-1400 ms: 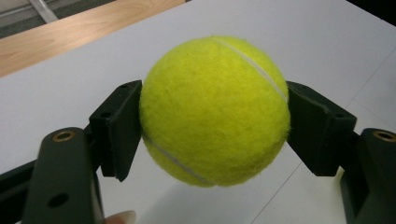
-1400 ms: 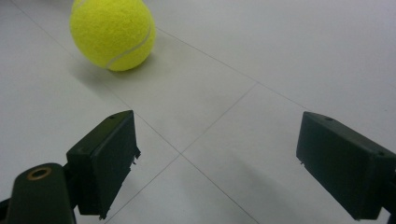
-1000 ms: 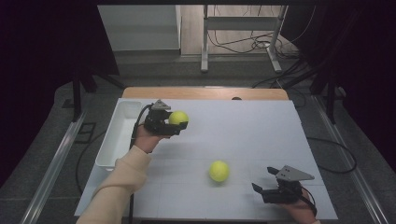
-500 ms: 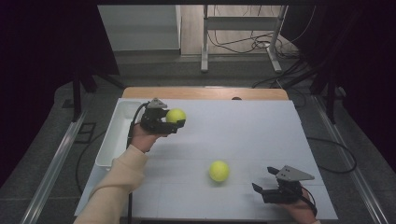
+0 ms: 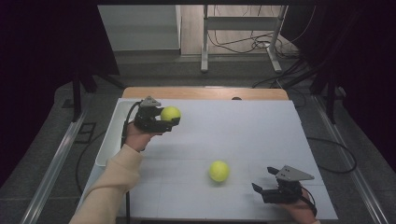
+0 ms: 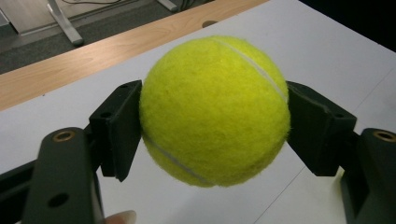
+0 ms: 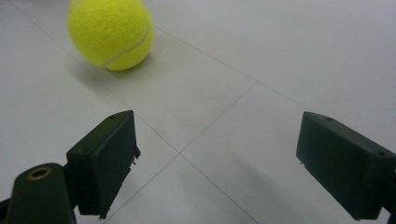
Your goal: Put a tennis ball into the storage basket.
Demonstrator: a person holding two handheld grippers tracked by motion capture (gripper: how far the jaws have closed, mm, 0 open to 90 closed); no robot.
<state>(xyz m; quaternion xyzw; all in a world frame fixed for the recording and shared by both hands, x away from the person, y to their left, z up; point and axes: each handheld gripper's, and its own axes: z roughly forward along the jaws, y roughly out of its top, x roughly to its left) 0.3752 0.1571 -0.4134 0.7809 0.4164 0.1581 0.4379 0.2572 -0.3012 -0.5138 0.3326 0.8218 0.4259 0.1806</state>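
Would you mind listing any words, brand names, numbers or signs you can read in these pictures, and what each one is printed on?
There is no readable text anywhere.
The held tennis ball shows only its white seam, no brand mark.
The tennis ball on the table likewise shows only felt and seam in the right gripper view.
The left gripper, the right gripper, the white bin and the table carry no lettering.

- White-topped bench (image 5: 243, 126) with a wooden far edge
- Grey floor (image 5: 154, 70) beyond, cables (image 5: 243, 44) strewn (near a metal stand (image 5: 240, 21))
- Dark curtains (image 5: 46, 42) at both sides
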